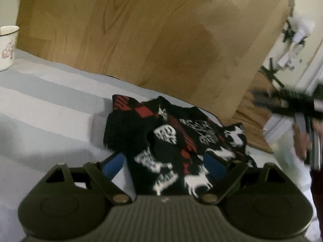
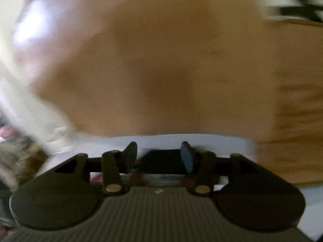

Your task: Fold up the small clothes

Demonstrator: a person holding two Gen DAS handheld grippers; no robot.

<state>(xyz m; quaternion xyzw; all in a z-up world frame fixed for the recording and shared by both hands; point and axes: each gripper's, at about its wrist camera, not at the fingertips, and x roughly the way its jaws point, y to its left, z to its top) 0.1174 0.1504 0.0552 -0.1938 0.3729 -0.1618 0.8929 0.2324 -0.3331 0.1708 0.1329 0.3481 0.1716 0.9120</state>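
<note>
The garment [image 1: 177, 141] is a small knit item, black with white skull-like figures and red bars. It lies crumpled in a loose heap, with soft, uneven folds, on the sheet [image 1: 50, 109]. Its near end runs between the two blue pads of the left gripper [image 1: 164, 161].

The left gripper has a dark, ribbed plastic body with round housings at each side and brass-coloured pivot pins. Its jaws stand wide apart; the pads sit on either side of the cloth without pressing on it.

The right gripper [image 2: 159, 155] has the same build. Its jaws are parted, with a clear gap between the pads. A dark patch shows in that gap, but the view is too blurred to tell what it is. Nothing is seen clamped.

The sheet is smooth fabric with broad pale blue and white stripes. Behind it stands a flat wooden board [image 1: 141, 30] with light brown grain and a darker patch. A white cup [image 1: 7, 46] with a pink printed figure stands at the far left. At the right edge a hand [image 1: 302, 139] holds a blurred dark tool, near a white wall.
</note>
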